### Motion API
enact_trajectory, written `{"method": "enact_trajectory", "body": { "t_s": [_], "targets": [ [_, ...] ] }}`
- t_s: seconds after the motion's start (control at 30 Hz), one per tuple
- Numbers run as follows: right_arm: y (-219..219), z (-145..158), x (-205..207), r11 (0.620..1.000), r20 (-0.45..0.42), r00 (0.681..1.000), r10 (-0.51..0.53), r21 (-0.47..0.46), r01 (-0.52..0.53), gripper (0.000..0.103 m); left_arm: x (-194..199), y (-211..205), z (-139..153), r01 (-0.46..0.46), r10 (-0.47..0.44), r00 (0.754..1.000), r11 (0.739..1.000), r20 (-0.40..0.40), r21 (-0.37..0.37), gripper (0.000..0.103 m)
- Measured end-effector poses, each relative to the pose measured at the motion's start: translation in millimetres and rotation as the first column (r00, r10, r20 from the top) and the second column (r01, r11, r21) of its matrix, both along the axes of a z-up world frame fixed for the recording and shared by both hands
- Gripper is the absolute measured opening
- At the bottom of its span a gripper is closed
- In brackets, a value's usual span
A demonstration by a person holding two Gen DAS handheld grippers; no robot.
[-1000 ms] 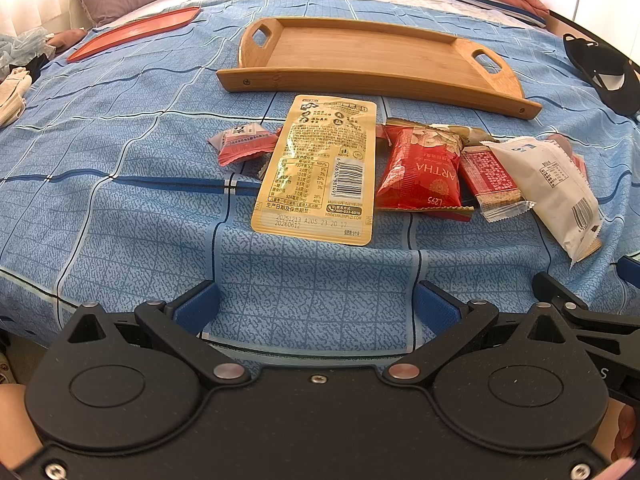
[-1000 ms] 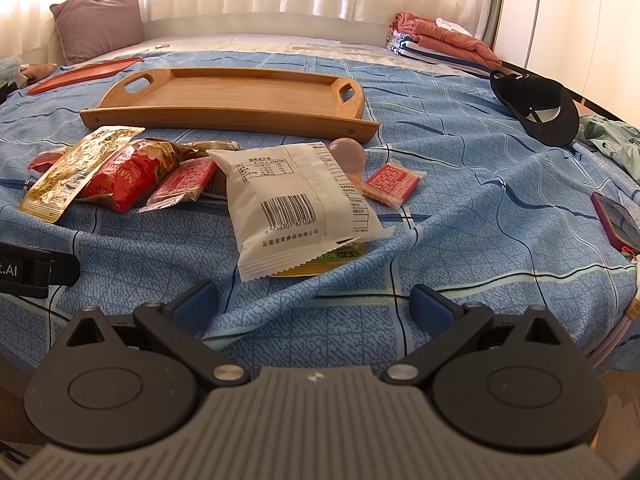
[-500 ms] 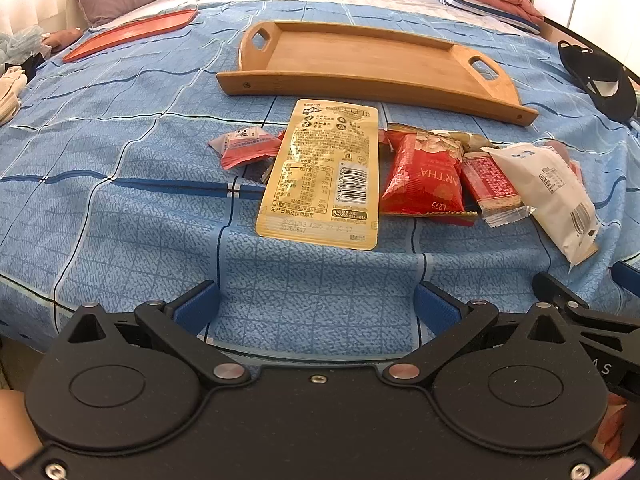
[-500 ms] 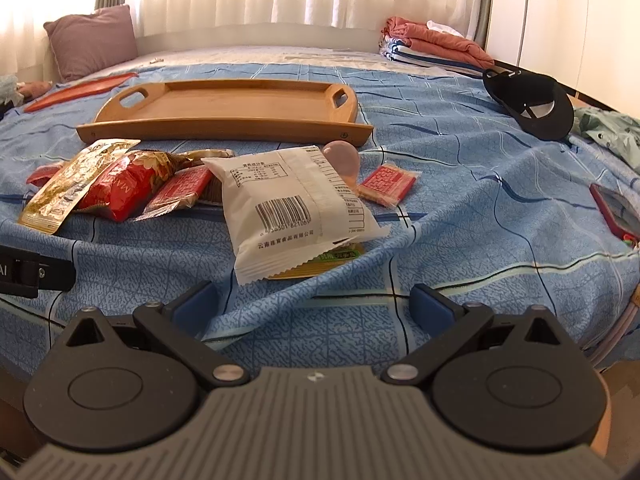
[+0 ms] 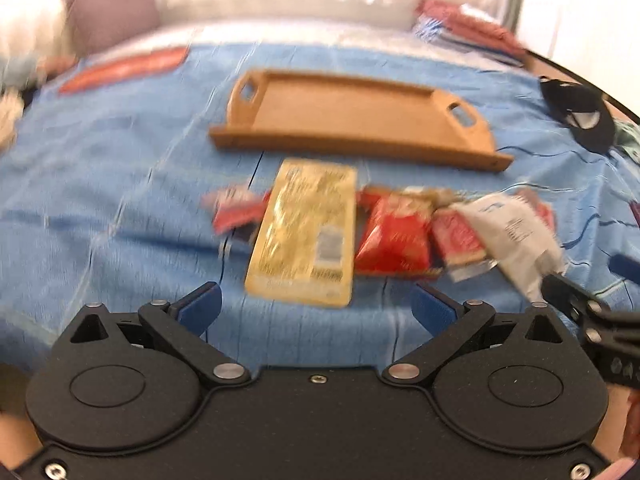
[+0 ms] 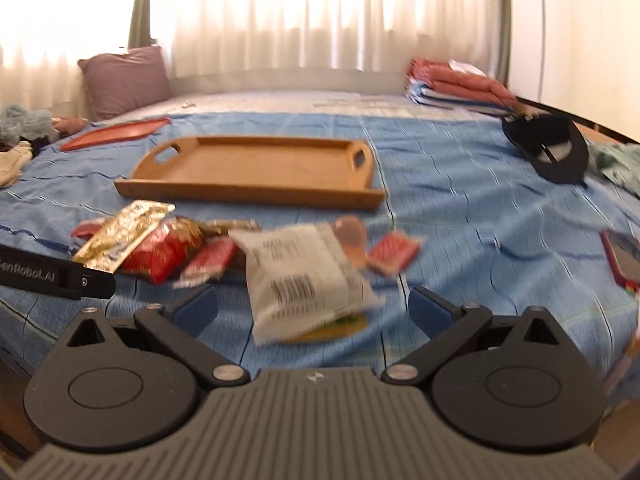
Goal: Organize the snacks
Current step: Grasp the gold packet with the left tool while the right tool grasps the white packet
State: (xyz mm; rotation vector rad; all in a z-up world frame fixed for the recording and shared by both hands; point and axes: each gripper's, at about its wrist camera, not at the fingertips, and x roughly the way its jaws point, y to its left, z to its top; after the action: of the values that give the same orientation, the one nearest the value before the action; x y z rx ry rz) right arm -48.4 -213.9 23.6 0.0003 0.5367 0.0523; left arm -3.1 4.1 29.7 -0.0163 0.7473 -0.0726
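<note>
An empty wooden tray [image 5: 360,120] [image 6: 256,168] lies on the blue bedspread. In front of it lies a row of snack packets: a yellow packet [image 5: 306,232] [image 6: 124,234], a red bag [image 5: 394,236] [image 6: 160,250], a small red bar [image 5: 460,240] [image 6: 210,260], a white packet [image 5: 516,236] [image 6: 304,280], a small red packet [image 6: 394,252] and a pink round thing [image 6: 352,236]. My left gripper [image 5: 316,306] is open and empty, near the yellow packet's front edge. My right gripper [image 6: 312,306] is open and empty, over the white packet's near end.
A flat red tray [image 6: 116,132], a purple pillow [image 6: 124,80], folded clothes [image 6: 460,84] and a black cap [image 6: 548,148] lie further back. A phone [image 6: 624,260] lies at the right. The bed's front edge runs just below both grippers.
Both grippers have tilted up and moved, so more of the bed's far end and the curtains shows. The views are now blurred. The snacks have not moved.
</note>
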Motion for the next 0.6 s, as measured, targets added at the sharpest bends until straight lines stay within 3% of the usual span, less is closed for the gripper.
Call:
{"method": "enact_trajectory", "body": {
  "t_s": [0.1, 0.23, 0.33, 0.43, 0.6],
  "targets": [
    [-1, 1, 13, 0.999, 0.023, 0.999, 0.028, -0.036, -0.027, 0.1, 1, -5, 7, 0.036, -0.037, 0.998, 0.999, 0.048, 0.011, 0.089],
    [-2, -4, 30, 0.995, 0.014, 0.998, 0.069, -0.074, -0.068, 0.098, 14, 0, 11, 0.031, -0.028, 0.997, 0.999, 0.076, -0.033, 0.074],
    [-2, -11, 38, 0.992, -0.001, 0.995, 0.096, -0.084, -0.095, 0.094, 28, 8, 8, 0.023, -0.019, 0.998, 0.997, 0.067, -0.069, 0.063],
    [-1, -16, 41, 0.991, -0.011, 0.994, 0.112, -0.074, -0.113, 0.094, 41, 9, -1, 0.023, -0.022, 0.999, 0.999, 0.035, -0.046, 0.049],
    [5, -22, 45, 0.988, -0.018, 0.991, 0.134, -0.078, -0.135, 0.091, 47, 8, -12, 0.026, -0.025, 0.999, 0.999, 0.022, -0.022, 0.047]
  ]
}}
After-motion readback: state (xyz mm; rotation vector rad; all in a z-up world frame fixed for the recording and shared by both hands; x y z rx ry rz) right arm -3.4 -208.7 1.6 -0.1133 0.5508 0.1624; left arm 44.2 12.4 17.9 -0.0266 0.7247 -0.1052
